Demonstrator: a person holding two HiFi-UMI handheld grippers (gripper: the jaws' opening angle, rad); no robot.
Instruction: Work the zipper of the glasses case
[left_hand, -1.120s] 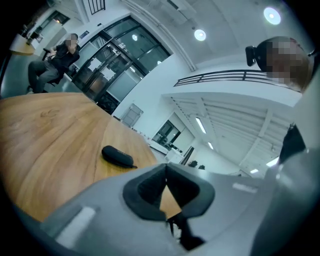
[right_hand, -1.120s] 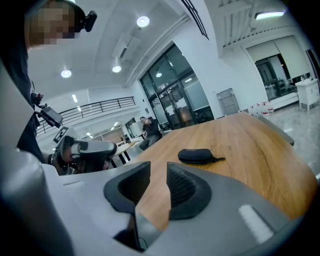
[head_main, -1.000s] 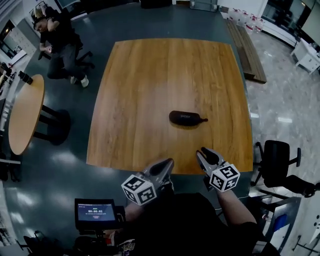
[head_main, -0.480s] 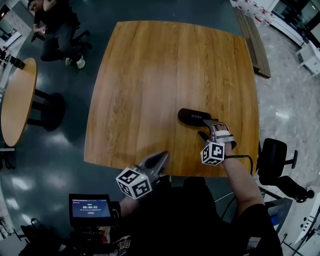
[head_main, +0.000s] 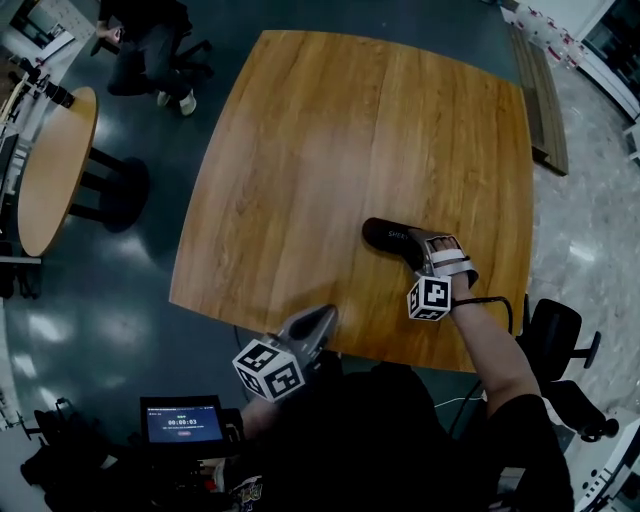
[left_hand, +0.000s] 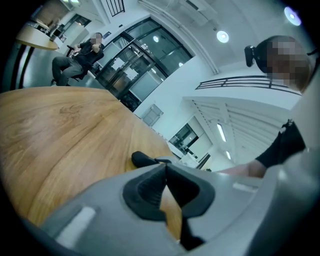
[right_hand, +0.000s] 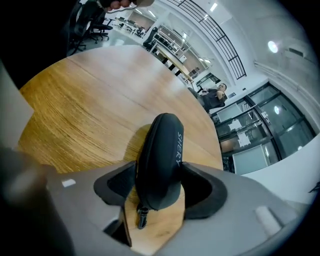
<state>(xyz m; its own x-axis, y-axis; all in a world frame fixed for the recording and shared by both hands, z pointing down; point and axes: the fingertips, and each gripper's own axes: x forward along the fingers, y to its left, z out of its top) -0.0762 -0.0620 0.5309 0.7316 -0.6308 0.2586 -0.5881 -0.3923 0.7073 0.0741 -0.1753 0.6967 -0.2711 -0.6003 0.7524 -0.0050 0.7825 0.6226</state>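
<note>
a smooth black oval glasses case (head_main: 388, 236) lies near the right edge of the grained wooden tabletop (head_main: 300, 170). the right gripper (head_main: 420, 256) has just been opening its jaws; they stand spread, with the case's rounded end and zipper pull (right_hand: 141, 216) between the dark pads (right_hand: 116, 184). the left gripper (head_main: 322, 318) hovers at the near edge, its jaws pressed together on nothing.

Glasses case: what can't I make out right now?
- Zipper line: head view too small; in right gripper view the glasses case curves over most of it; the pull shows.
- Near end, head view: behind the right tool, jaws just opened around it.
- Left gripper view: left tool covers most.
</note>
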